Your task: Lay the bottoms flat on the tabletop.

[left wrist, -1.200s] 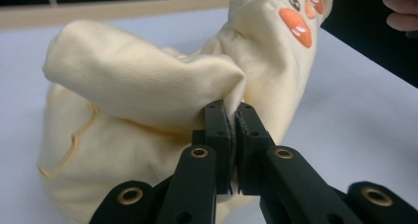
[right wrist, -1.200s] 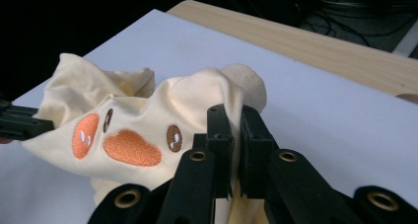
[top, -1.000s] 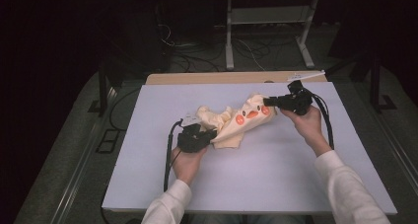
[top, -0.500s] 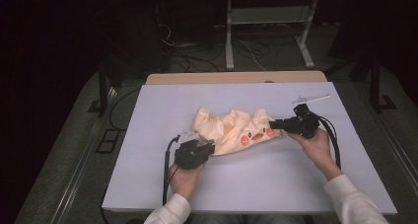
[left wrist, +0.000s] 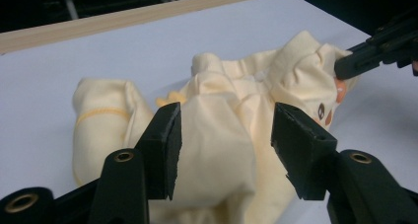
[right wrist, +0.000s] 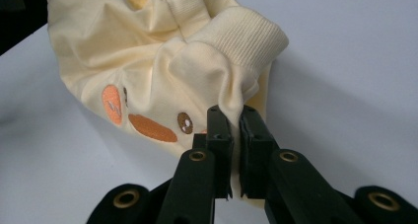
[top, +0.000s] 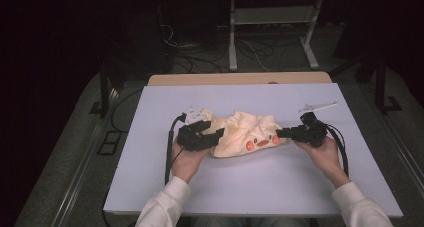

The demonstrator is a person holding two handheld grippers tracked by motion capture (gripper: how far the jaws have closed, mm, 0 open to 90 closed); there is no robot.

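I see the crumpled yellow garment (top: 245, 134) lying mid-table between my grippers. My right gripper (top: 282, 133) pinches a fold at its right edge, jaws clamped on cloth. My left gripper (top: 216, 133), at its left end, has just been opening; cloth sits loose between the parted jaws.

Pale yellow garment (top: 245, 133), orange patches
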